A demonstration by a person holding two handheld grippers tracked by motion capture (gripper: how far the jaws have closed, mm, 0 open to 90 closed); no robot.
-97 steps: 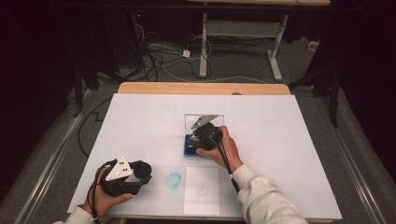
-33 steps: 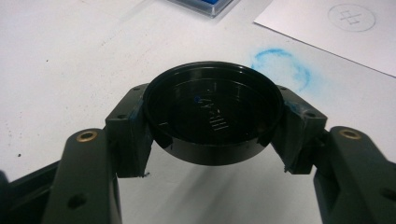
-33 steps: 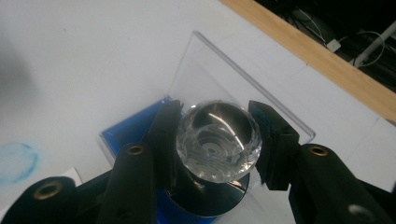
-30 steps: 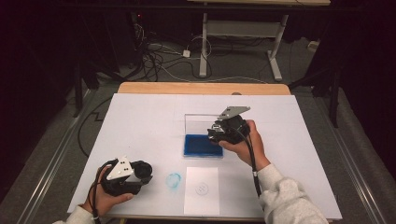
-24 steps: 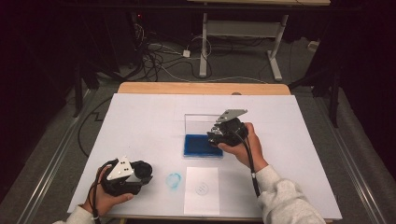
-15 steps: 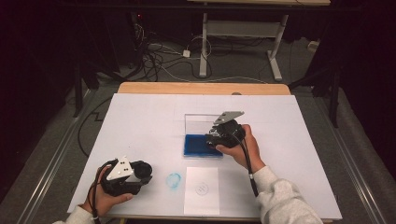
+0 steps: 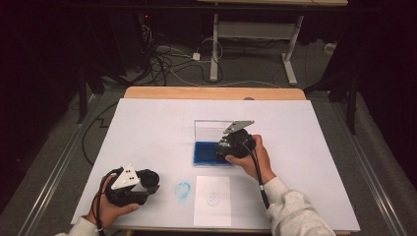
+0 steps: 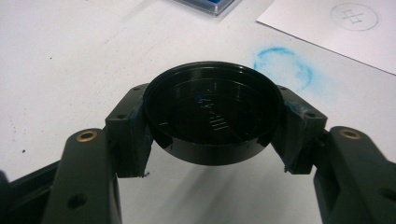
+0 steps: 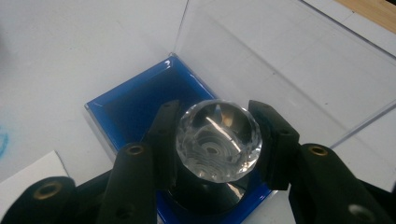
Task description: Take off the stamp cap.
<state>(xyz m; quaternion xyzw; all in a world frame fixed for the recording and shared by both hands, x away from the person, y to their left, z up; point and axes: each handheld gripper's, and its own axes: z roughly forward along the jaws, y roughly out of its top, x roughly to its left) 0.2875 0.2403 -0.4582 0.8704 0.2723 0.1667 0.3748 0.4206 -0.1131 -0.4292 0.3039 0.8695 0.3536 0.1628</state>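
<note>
My right gripper (image 9: 215,145) is shut on a stamp (image 9: 217,133) that has a clear faceted knob and a black body. It hangs over the blue ink pad (image 9: 133,105), the black base low inside the tray; contact with the pad cannot be told. The pad's clear lid (image 9: 280,56) stands open behind it. From above, the right gripper (image 7: 229,148) is at the ink pad's (image 7: 207,152) right end. My left gripper (image 8: 212,127) is shut on a round black cap (image 8: 212,109), held just above the table at the front left (image 7: 150,180).
A white paper (image 7: 212,199) with a faint printed circle lies at the table's front edge, with a round blue smudge (image 7: 183,190) on the white tabletop (image 7: 147,123) to its left. Dark floor with cables and a desk frame (image 7: 255,34) lies beyond the far edge.
The right hand has sunk and drifted slightly left, bringing the stamp down onto the ink pad's right end. The left hand and its cap have stayed put.
</note>
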